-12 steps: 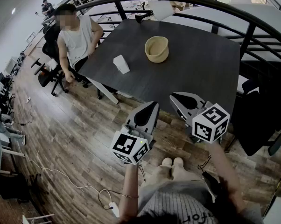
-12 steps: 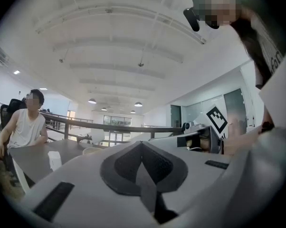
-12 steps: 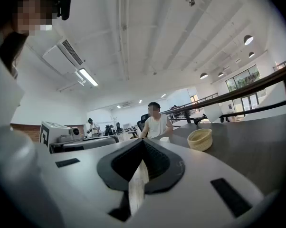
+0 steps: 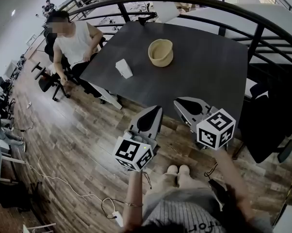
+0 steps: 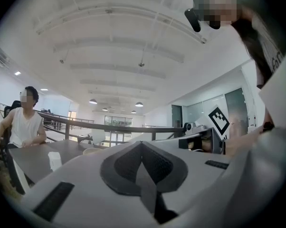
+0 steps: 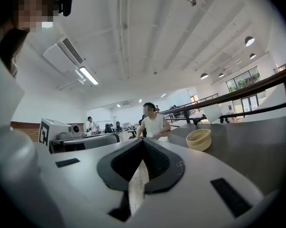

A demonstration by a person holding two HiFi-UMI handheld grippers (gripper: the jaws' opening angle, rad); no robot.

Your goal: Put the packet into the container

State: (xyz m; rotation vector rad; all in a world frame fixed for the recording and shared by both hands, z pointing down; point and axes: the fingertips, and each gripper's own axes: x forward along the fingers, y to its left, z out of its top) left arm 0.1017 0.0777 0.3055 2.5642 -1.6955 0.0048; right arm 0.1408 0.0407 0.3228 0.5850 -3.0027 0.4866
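Note:
A white packet [image 4: 123, 68] lies near the left edge of the dark table [image 4: 204, 76]. A round beige container [image 4: 160, 52] stands behind it, toward the table's middle. Both grippers are held over the wooden floor in front of the table, short of its near edge. My left gripper [image 4: 155, 109] is shut and empty, pointing at the table. My right gripper [image 4: 178, 102] is beside it, also shut with nothing between the jaws. From the left gripper [image 5: 142, 144] the packet [image 5: 54, 160] shows far off to the left. From the right gripper [image 6: 143, 141] the container [image 6: 199, 139] shows to the right.
A person [image 4: 73, 40] in a white top sits on a chair at the table's left side. A dark curved railing [image 4: 219, 6] runs behind the table and a black chair [image 4: 269, 125] stands at the right. Cables [image 4: 63, 181] lie on the floor at the left.
Both grippers have drifted slightly left, still shut. The seated person has shifted a little. The packet and container lie as before.

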